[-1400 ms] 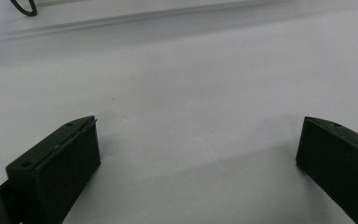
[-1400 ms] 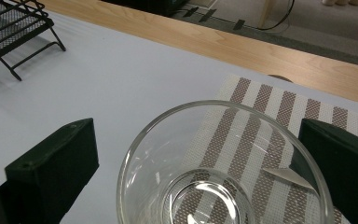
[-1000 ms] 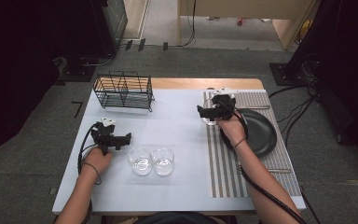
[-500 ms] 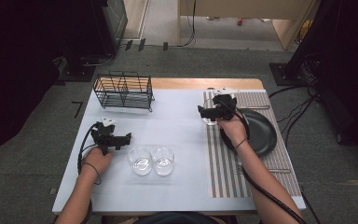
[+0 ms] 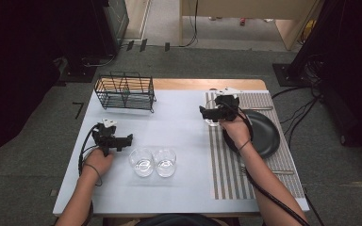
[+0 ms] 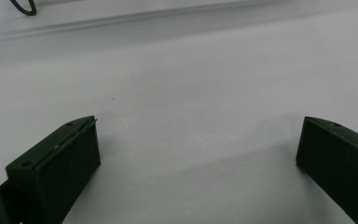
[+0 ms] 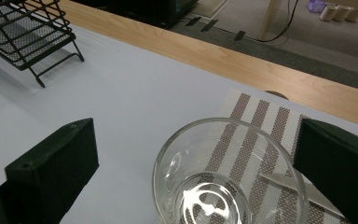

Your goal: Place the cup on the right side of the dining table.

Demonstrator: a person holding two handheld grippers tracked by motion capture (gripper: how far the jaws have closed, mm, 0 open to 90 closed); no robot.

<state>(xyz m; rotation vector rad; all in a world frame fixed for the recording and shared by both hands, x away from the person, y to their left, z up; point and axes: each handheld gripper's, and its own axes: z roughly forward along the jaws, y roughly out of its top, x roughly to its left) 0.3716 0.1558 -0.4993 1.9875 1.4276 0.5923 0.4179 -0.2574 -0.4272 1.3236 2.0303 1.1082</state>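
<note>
My right tool (image 7: 196, 172): jaws wide apart, straddling a clear glass (image 7: 228, 175) on the striped placemat (image 7: 256, 116), gripping nothing. My left tool (image 6: 198, 158): jaws wide, empty, over the bare white surface (image 6: 191, 70).

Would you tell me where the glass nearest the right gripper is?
The glass stands between the open jaws of the right gripper, on the left edge of the striped placemat, beside the black plate.

Your left tongs (image 6: 198, 163) stand wide apart at the lower corners, over bare white worktop (image 6: 191, 93); a dark cable loop (image 6: 23, 7) sits upper left.
</note>
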